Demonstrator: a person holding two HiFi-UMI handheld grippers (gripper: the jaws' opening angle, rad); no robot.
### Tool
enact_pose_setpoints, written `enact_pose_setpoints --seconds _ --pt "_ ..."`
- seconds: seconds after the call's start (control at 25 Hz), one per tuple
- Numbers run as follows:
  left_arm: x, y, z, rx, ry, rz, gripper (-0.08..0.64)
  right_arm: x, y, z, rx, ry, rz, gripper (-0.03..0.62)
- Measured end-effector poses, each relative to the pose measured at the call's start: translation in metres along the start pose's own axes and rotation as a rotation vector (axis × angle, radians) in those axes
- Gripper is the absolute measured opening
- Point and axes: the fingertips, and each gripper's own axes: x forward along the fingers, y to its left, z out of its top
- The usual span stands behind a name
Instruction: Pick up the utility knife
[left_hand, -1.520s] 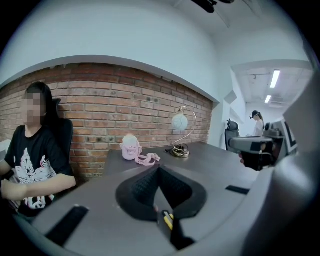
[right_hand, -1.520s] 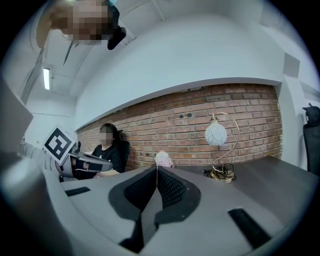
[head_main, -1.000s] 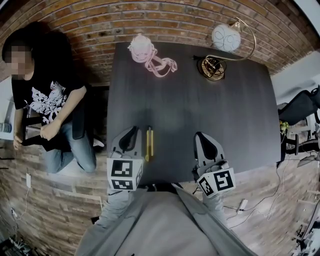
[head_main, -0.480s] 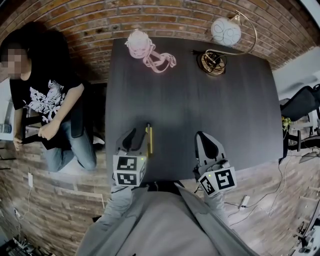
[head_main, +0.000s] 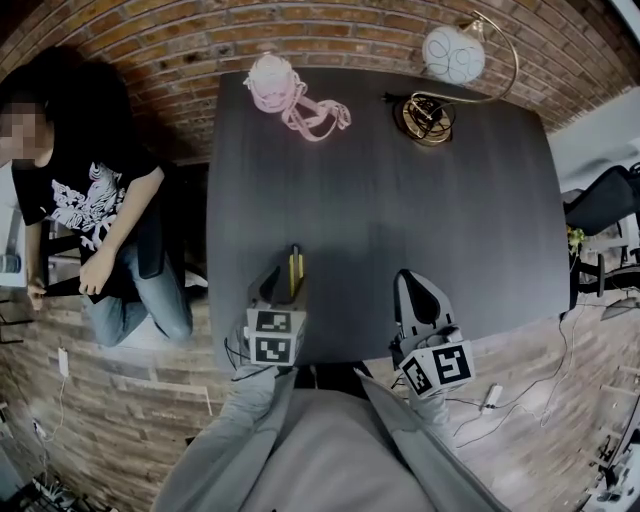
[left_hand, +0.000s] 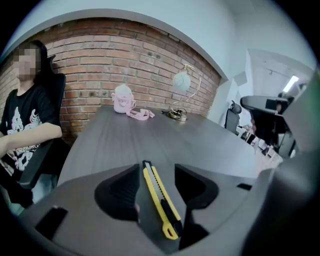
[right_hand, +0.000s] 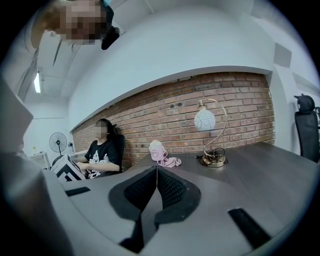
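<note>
Hidden or unclear: the dark table (head_main: 380, 200) runs under the wearer's grey sleeves at its near edge, and the hands holding both tools are covered by the marker cubes. In the head view the left gripper (head_main: 283, 288) covers the near half of the utility knife (head_main: 294, 268); only its far, yellow end shows. Whether the knife lies flat on the tabletop cannot be confirmed there. The left gripper view shows it lying on the wood.

Pose: the left gripper (left_hand: 156, 172) points forward and downward, close over the near left part of the table. Its jaws stand wide apart and straddle the utility knife (left_hand: 159, 197), with a gap on each side, so the pads do not press on it. The knife's looped end sits nearer the right-hand jaw. The right gripper (head_main: 412, 290) hovers near the front edge, well apart from the knife. Its jaws (right_hand: 156, 180) are pressed together with nothing between them.

Change since earlier frames: the left gripper was beside the knife, on its left, with its jaws together. It is now lower and over the knife, and the jaws have just been opening. The right gripper has barely shifted. The seated person (head_main: 90, 200), lamp (head_main: 430, 120) and pink bag (head_main: 275, 80) keep their places.
</note>
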Motion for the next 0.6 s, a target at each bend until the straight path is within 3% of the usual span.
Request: enact_pose_setpoints --seconds 0.32,0.6 --pt "0.025 -0.005 -0.032 0.005 0.079 0.014 0.203 -0.005 -0.010 -0.013 0.019 0.022 -0.032 0.018" --pt "0.037 -0.005 -0.044 -0.003 0.100 0.051 0.204 -0.012 -0.017 -0.020 0.039 0.034 -0.058 0.018"
